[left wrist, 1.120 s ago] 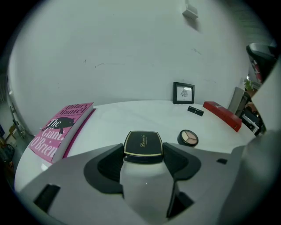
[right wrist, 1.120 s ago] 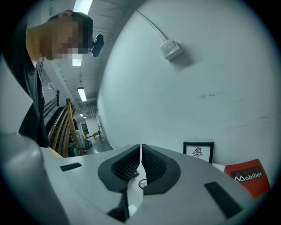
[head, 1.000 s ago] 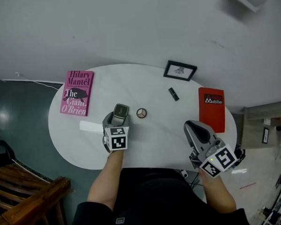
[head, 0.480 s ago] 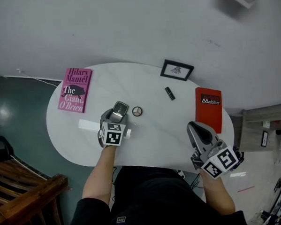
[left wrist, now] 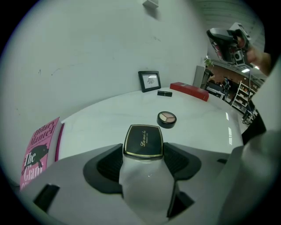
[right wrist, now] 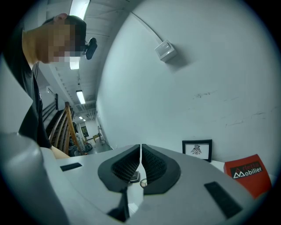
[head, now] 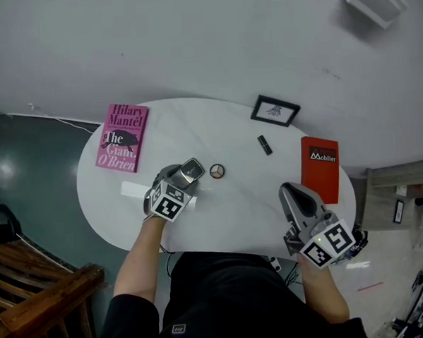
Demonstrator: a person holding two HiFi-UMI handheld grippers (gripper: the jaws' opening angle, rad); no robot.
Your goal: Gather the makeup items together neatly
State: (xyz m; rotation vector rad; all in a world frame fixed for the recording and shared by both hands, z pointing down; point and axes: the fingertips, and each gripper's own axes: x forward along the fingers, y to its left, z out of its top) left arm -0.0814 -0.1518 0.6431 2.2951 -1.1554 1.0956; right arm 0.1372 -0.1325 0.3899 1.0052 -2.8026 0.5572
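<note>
The smooth white black-capped bottle (left wrist: 143, 180) can slip from the gripping left tongs (left wrist: 143, 161) if the press loosens; the right tongs (right wrist: 140, 165) are closed and empty.

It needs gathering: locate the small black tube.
Head view: the small black tube lies on the table's right half, between the picture frame and the red book, touching neither.

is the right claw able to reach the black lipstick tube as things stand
Probably yes: only bare table lies between the right claw and the lipstick tube, though the claw is shut.
</note>
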